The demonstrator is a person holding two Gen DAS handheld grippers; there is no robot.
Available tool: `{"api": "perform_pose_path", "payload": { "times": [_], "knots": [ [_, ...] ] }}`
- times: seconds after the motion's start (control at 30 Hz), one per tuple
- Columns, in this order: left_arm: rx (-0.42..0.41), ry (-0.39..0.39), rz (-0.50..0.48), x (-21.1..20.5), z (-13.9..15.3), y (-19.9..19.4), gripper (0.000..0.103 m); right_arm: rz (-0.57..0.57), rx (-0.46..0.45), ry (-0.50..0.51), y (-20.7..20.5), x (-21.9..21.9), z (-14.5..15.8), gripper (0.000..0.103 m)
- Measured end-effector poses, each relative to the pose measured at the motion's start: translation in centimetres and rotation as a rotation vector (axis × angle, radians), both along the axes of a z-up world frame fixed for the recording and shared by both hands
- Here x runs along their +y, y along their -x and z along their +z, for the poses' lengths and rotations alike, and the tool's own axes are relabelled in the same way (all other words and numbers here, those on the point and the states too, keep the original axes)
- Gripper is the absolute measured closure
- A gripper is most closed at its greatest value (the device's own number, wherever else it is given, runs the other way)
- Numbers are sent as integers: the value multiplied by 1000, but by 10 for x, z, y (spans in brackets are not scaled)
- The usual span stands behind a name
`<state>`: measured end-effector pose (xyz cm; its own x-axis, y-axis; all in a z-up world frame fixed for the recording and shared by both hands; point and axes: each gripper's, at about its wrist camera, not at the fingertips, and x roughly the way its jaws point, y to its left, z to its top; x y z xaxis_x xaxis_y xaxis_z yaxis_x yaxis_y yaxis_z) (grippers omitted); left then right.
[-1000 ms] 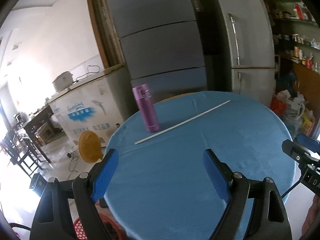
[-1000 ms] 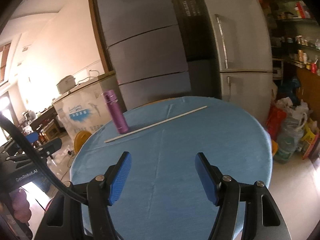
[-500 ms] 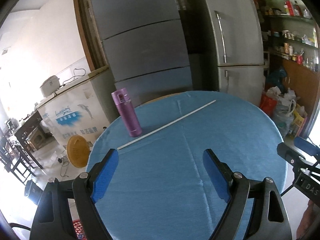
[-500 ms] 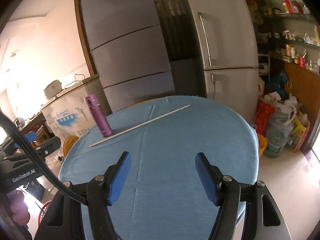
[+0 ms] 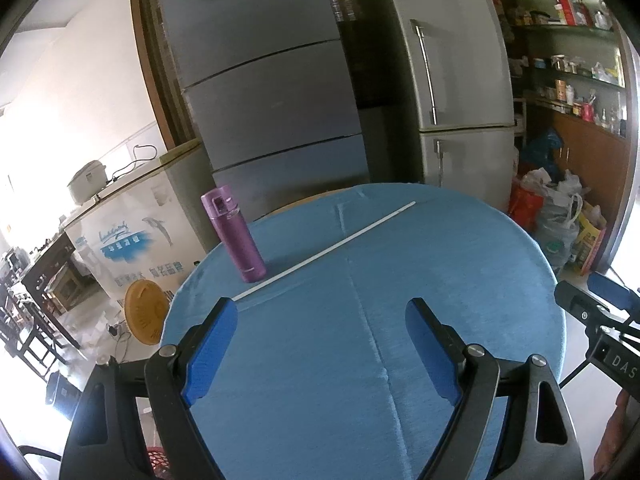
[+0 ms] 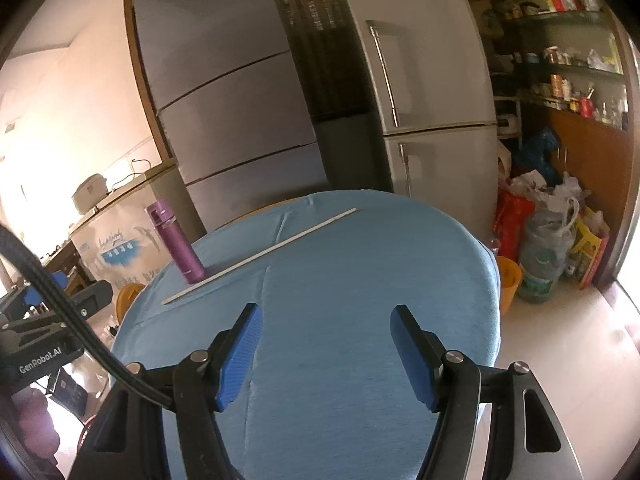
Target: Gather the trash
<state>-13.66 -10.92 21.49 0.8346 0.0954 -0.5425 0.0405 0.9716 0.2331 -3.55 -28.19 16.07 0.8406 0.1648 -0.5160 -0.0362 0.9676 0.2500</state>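
At the left of the round blue surface (image 5: 440,280) a purple flask (image 5: 236,236) stands upright, and just beside its base lies the long white stick (image 5: 324,254), running diagonally up toward the far right edge. I judge that stick the trash: light, thin, stiff, likely to roll or pivot, so I would pinch it near its middle. My left gripper (image 5: 320,352) hovers above the near cloth, jaws wide apart and empty; my right gripper (image 6: 326,350) hovers likewise, jaws apart, holding nothing.
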Motion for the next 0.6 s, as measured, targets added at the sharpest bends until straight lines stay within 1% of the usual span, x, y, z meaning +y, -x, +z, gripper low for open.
{"api": "perform_pose_path", "payload": {
  "times": [0.37, 0.6],
  "knots": [
    [4, 15, -14, -3, 0, 0, 17, 0, 4, 11, 1, -1, 1, 33],
    [7, 33, -14, 1, -1, 0, 17, 14, 11, 31, -1, 8, 2, 33]
  ]
}}
